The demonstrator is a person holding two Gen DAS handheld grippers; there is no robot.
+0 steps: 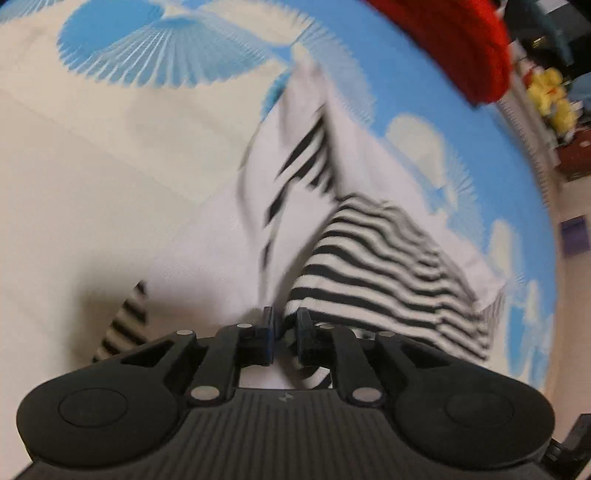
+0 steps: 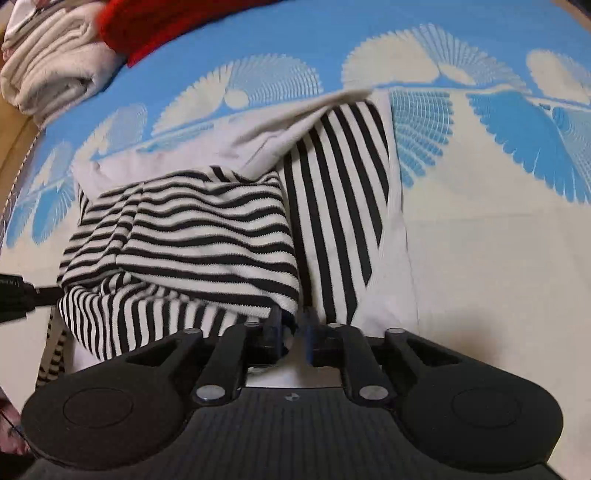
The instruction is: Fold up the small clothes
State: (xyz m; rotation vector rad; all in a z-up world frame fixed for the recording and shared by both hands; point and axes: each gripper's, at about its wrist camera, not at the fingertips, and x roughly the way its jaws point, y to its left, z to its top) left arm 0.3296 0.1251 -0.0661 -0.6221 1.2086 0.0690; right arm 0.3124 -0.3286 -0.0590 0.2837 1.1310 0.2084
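Note:
A small white garment with black-and-white striped panels (image 1: 369, 258) lies partly folded on a blue-and-cream patterned bedsheet (image 1: 92, 166). My left gripper (image 1: 285, 325) is shut on the near edge of the garment, with striped fabric pinched between the fingers. In the right wrist view the same garment (image 2: 192, 229) lies with a striped sleeve folded across its body. My right gripper (image 2: 291, 328) is shut on its near hem. The other gripper shows at the left edge of the right wrist view (image 2: 14, 291).
A red knitted item (image 1: 454, 40) lies at the far side of the bed; it also shows in the right wrist view (image 2: 166, 22). Folded cream towels (image 2: 51, 70) sit at the far left. Yellow objects (image 1: 550, 96) stand beyond the bed edge.

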